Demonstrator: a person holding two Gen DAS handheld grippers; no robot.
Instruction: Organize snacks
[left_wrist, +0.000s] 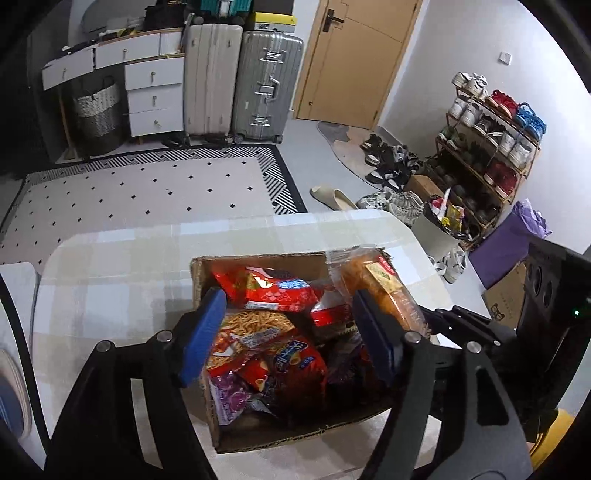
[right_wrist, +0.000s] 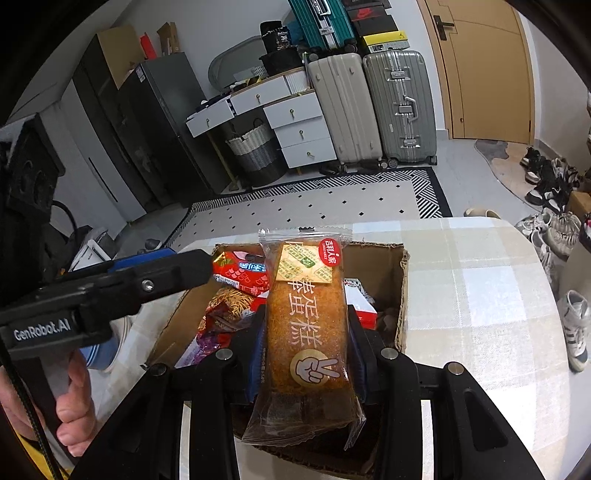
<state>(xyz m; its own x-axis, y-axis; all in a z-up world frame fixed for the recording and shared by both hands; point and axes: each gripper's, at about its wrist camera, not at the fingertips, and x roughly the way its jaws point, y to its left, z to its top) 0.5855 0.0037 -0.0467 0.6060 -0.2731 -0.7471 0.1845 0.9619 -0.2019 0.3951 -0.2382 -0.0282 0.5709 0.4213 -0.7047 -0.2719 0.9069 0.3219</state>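
Note:
An open cardboard box (left_wrist: 258, 260) of snack packets stands on the checked tablecloth (left_wrist: 110, 277). Inside lie a red bag (left_wrist: 273, 288), a bag of fried noodle sticks (left_wrist: 251, 328) and a purple packet (left_wrist: 229, 398). My left gripper (left_wrist: 288, 325) hovers over the box, open, with no packet touching its blue pads. My right gripper (right_wrist: 306, 350) is shut on a clear-wrapped orange cake bar (right_wrist: 306, 314), held upright over the box's (right_wrist: 402, 295) near edge. The cake bar (left_wrist: 380, 284) also shows at the box's right side in the left wrist view.
A hand (right_wrist: 74, 406) holds the left gripper's handle at the lower left. Beyond the table lie a patterned rug (left_wrist: 147, 184), a full waste bin (left_wrist: 439, 225), a shoe rack (left_wrist: 491, 147), loose shoes, suitcases (left_wrist: 240, 85) and a drawer unit.

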